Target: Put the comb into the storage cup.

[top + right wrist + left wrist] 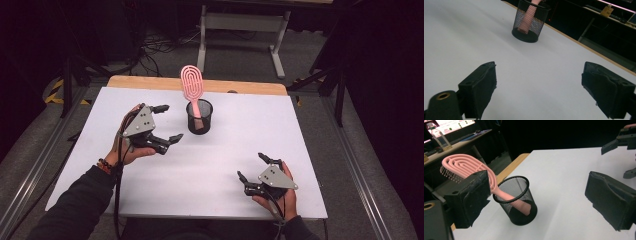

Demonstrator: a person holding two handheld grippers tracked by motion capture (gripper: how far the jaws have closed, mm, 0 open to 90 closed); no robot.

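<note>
A pink hairbrush stands handle-down in a black mesh cup near the table's far middle, its head leaning out over the rim. My left gripper is open just left of the cup, with nothing between its jaws. In the left gripper view the cup and the brush sit between the wide-apart pads. My right gripper rests open near the front right of the table, empty. Its own view shows the cup far ahead with the brush handle inside.
The white table top has a wooden strip along its far edge. A metal frame stands on the floor beyond the table. Dark floor and rails run along both sides.
</note>
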